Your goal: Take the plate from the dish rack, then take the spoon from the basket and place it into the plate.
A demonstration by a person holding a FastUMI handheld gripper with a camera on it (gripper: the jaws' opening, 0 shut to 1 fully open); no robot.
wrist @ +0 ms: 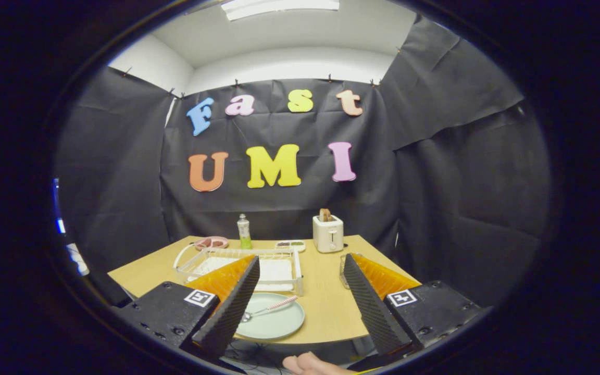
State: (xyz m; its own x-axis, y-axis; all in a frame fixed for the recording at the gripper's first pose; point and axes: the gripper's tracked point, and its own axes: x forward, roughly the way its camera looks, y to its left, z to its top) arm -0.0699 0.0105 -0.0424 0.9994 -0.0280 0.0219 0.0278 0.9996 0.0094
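1. The gripper (300, 307) hangs above the near edge of the light wooden tabletop (326, 307), its two ridged fingers (229, 307) spread wide and empty, touching nothing.
2. Between the fingers, close to the left one, lies the round pale green plate (279, 323) at the tabletop's near edge; that finger covers its left rim.
3. Across the plate rests the spoon with a metal bowl and pink striped handle (269, 308), handle reaching over the far rim, bowl partly hidden behind the left finger.
4. Just beyond the plate stands the white wire dish rack (279, 263) with a white mat inside, its near left corner blocked by the same finger.
5. Behind the right finger peeks a small wire basket (342, 268), mostly covered; its contents cannot be made out.
6. Along the far edge: a pink dish (211, 242), a clear bottle of green liquid (244, 232), a small white tray with dark and green fillings (290, 245), and a white toaster holding toast (328, 233).
7. Under the near edge, part of a hand (310, 364) shows, cut off.
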